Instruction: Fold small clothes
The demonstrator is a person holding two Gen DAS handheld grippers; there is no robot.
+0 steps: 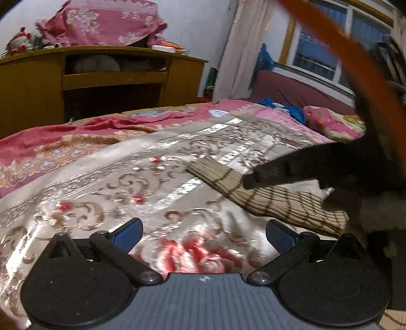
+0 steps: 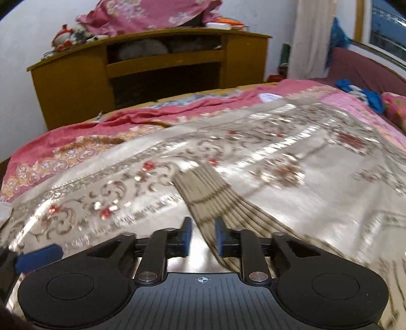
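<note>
A beige ribbed sock (image 1: 286, 205) with thin dark lines lies stretched across the shiny floral bedspread (image 1: 127, 182). In the right wrist view the sock (image 2: 203, 187) runs from the middle of the bed down between my right gripper (image 2: 203, 236), which is shut on it. The left wrist view shows that right gripper (image 1: 250, 181) as a black finger pressing on the sock's middle. My left gripper (image 1: 204, 234) hovers open over the bedspread, left of the sock's near end, holding nothing. One of its blue pads (image 2: 38, 256) shows at the left edge of the right wrist view.
A wooden cabinet (image 1: 101, 76) stands past the bed's far edge, with a pink floral bundle (image 1: 106, 22) on top. A pink pillow (image 1: 335, 121) and blue clothes (image 1: 291, 109) lie at the far right by the window (image 1: 319, 55). An orange strap (image 1: 355, 53) crosses the upper right.
</note>
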